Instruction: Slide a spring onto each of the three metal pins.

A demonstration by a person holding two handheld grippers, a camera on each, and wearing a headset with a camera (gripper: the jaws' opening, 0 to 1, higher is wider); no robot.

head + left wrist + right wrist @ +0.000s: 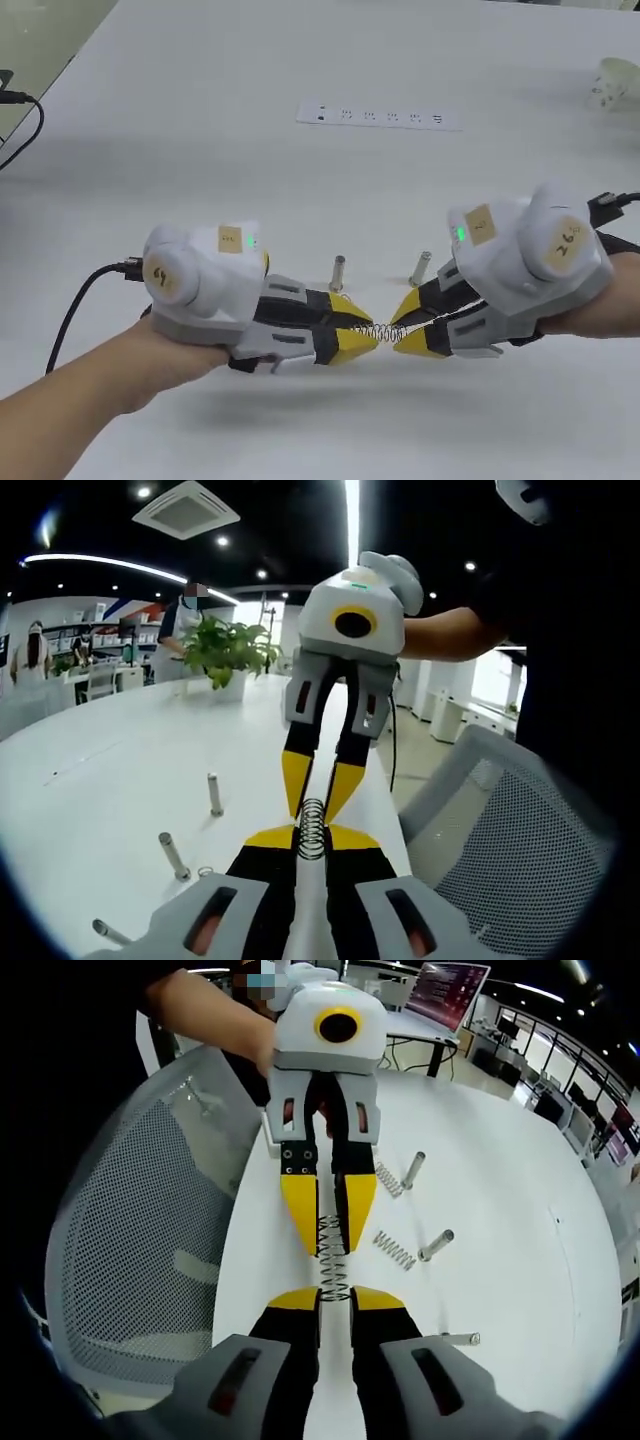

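Near the table's point(200, 150) front edge, lifted clear of its top, the spring point(385, 332) spans the gap between both claws. The left gripper point(362, 336) pinches one end and the right gripper point(404, 336) the other, each pair of jaws closed on the coils. A metal pin point(338, 272) and a second pin point(420, 268) stand just behind. The spring looks light, bendy and apt to flick away, so it is best held near one end, leaving the bore free.

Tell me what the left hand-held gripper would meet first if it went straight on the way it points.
Past the spring it holds, the right hand-held gripper, whose yellow tips face it head-on, apparently close ahead.
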